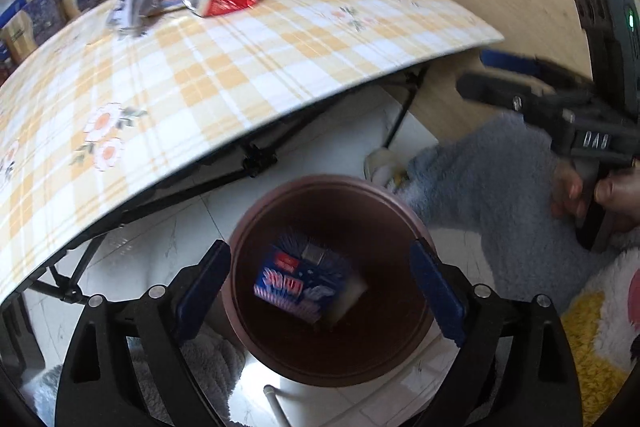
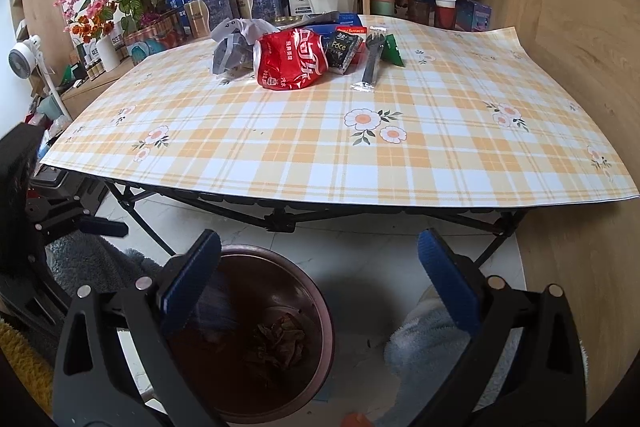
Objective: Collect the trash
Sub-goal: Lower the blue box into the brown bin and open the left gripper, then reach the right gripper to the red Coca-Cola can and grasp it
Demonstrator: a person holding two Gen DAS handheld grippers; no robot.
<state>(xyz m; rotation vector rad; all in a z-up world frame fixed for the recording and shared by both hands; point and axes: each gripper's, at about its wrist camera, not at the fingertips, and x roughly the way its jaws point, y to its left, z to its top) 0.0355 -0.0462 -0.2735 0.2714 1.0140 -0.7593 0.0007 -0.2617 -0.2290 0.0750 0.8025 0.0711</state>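
Left tongs hang spread and empty over the bin, a blue packet inside: a drop looks finished. Right tongs, also spread, face the surface; the can seems next.

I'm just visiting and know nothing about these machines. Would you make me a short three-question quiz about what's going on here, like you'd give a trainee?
1. True or false: the crushed red can is already in the brown bin.
2. Multiple choice: what lies inside the bin under the left claw? A) a blue printed packet B) a fork C) a cup
3. Fill in: the wrapped black fork lies on the ____ tablecloth.

Key:
1. False; it lies on the table.
2. A, the blue packet.
3. Checked (orange and white plaid).

Bonus fact: the right claw is open and empty too.
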